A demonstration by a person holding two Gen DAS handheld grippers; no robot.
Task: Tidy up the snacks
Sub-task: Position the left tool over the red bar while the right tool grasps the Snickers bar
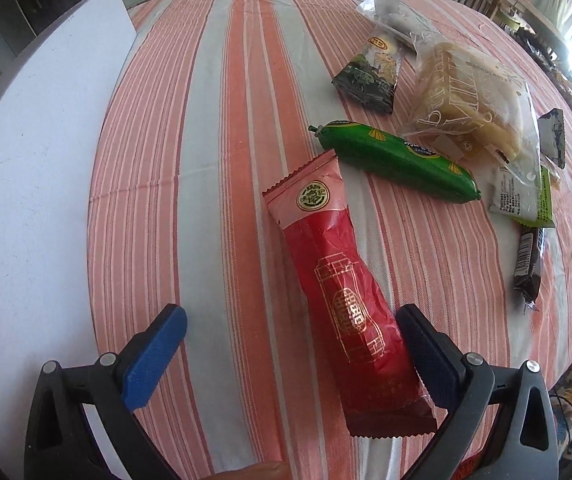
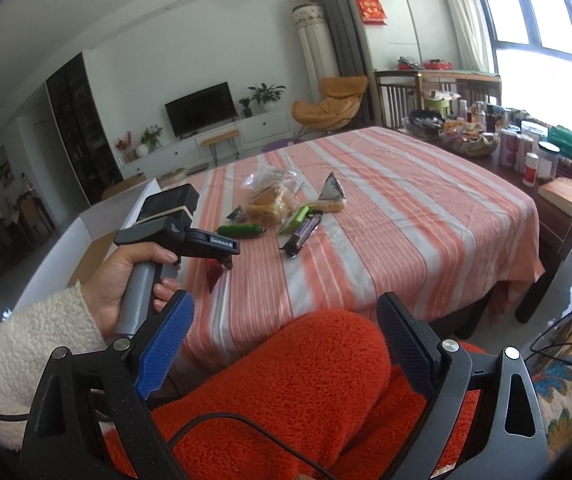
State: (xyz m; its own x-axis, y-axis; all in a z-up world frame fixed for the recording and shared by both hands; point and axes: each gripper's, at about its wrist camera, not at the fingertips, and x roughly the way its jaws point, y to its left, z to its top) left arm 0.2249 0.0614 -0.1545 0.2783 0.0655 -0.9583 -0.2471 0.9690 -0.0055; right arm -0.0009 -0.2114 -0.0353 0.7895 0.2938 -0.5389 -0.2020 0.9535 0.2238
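Observation:
My left gripper [image 1: 294, 340] is open, low over the striped tablecloth [image 1: 214, 120]. A long red snack packet [image 1: 342, 292] lies between its fingers, close against the right finger [image 1: 430, 360]. Further off lie a green sausage packet [image 1: 394, 164], a bagged bread [image 1: 470, 100], a dark green packet [image 1: 370, 76], a clear packet [image 1: 394, 20] and a black chocolate bar [image 1: 528, 264]. My right gripper [image 2: 284, 308] is open and holds nothing, hovering over an orange fleece lap [image 2: 294, 380] off the table's near edge. In the right wrist view a hand [image 2: 126, 280] holds the left gripper's handle.
A white box [image 1: 38, 160] stands at the table's left side, its inside open to view [image 2: 98, 236]. A white-and-green packet [image 1: 522, 196] and a triangular packet [image 1: 552, 136] lie at the right. A side table with jars [image 2: 526, 152] and a book [image 2: 566, 194] stands beyond.

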